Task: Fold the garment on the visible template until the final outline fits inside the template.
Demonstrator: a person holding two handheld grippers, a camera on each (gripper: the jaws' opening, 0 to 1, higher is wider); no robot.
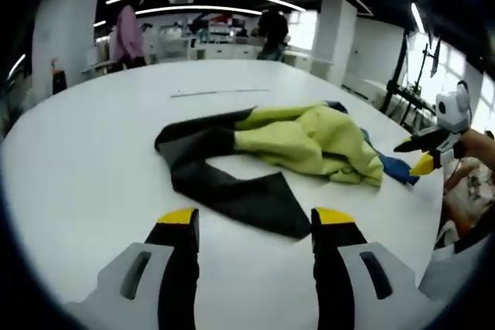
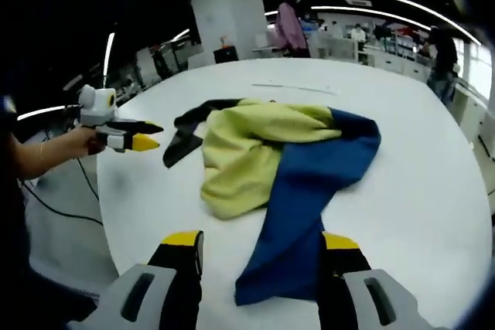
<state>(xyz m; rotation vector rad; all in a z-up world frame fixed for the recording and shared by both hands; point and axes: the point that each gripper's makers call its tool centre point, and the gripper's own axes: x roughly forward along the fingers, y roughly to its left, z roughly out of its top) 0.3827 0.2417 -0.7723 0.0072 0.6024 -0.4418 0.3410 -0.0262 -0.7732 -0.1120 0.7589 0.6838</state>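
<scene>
A crumpled garment [image 1: 309, 141] in yellow-green, black and blue lies on a white round table [image 1: 93, 160]. Its black part [image 1: 232, 191] reaches toward my left gripper [image 1: 255, 222], which is open just short of the cloth with nothing between its jaws. In the right gripper view the same garment [image 2: 247, 144] shows its blue part [image 2: 317, 168] running down between the jaws of my open right gripper [image 2: 260, 241]. A hand holds the right gripper [image 1: 418, 154] at the garment's blue end. The left gripper [image 2: 139, 135] hangs beyond the table edge by the black end.
A thin grey line [image 1: 220, 92] marks the table beyond the garment. The table edge [image 2: 108, 206] curves close on the left, with floor and cables below. Two people [image 1: 126, 36] stand by desks far behind, and a white pillar [image 2: 232, 13] rises there.
</scene>
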